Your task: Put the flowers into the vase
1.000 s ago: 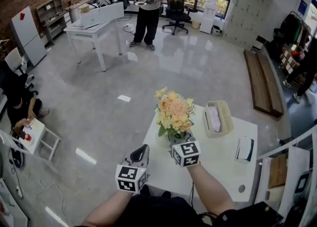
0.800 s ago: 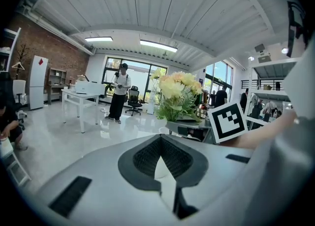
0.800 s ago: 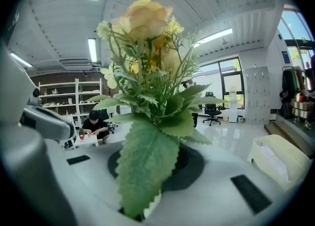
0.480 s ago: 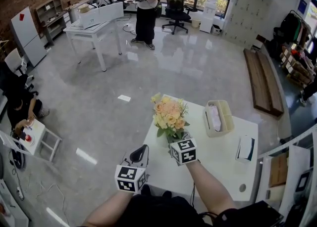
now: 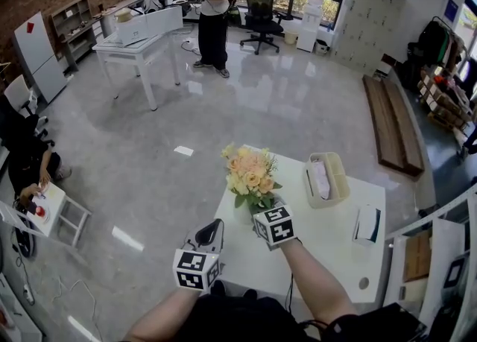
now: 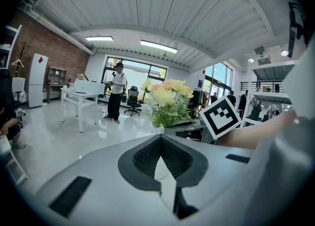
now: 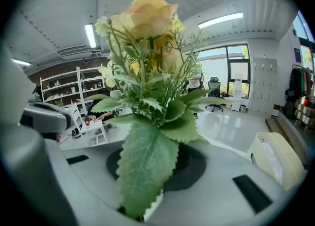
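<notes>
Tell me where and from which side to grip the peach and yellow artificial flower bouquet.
Grip the peach and yellow flower bouquet low, on its bunched stems under the leaves, coming from the near edge of the white table. It stands upright with wide, soft blooms; only the stems suit a gripper. The right gripper is there, jaws opening with stems between them.

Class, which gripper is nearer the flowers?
Right. The right gripper is at the base of the flowers, jaws opening around their stems; the left gripper hangs apart, below-left of them in the head view.
</notes>
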{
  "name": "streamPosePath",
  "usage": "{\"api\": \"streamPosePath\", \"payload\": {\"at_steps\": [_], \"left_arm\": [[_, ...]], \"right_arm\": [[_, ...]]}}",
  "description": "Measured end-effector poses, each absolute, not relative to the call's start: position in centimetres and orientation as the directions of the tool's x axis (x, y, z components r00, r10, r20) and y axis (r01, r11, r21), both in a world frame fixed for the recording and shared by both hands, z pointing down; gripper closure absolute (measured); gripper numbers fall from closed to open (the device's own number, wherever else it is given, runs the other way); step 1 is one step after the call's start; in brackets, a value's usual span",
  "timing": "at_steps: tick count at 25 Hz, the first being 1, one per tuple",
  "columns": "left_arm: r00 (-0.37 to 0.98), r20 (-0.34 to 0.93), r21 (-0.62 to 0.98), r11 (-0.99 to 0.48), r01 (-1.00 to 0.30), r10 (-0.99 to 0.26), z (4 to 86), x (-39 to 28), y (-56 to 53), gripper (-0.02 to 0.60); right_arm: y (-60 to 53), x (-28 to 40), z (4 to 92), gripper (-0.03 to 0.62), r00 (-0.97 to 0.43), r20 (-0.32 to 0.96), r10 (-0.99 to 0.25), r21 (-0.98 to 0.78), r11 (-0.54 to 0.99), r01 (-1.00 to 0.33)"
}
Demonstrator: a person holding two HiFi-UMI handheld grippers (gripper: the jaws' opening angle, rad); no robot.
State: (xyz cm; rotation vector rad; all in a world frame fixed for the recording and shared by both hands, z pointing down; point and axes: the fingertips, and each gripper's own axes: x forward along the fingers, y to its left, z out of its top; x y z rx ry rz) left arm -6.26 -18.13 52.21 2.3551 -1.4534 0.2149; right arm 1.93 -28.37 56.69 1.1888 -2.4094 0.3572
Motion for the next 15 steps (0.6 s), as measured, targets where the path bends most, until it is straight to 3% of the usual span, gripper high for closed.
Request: {"api": "streamPosePath", "payload": {"at_steps": [15], "left_arm": [[0.472, 0.298, 0.242, -0.412, -0.878, -0.83, 52.13, -6.23, -18.6, 0.577]], "right_arm": [[-28.29, 1.72, 57.24, 0.48, -0.494, 0.699, -0.517, -0.053, 0.651, -0.757]]}}
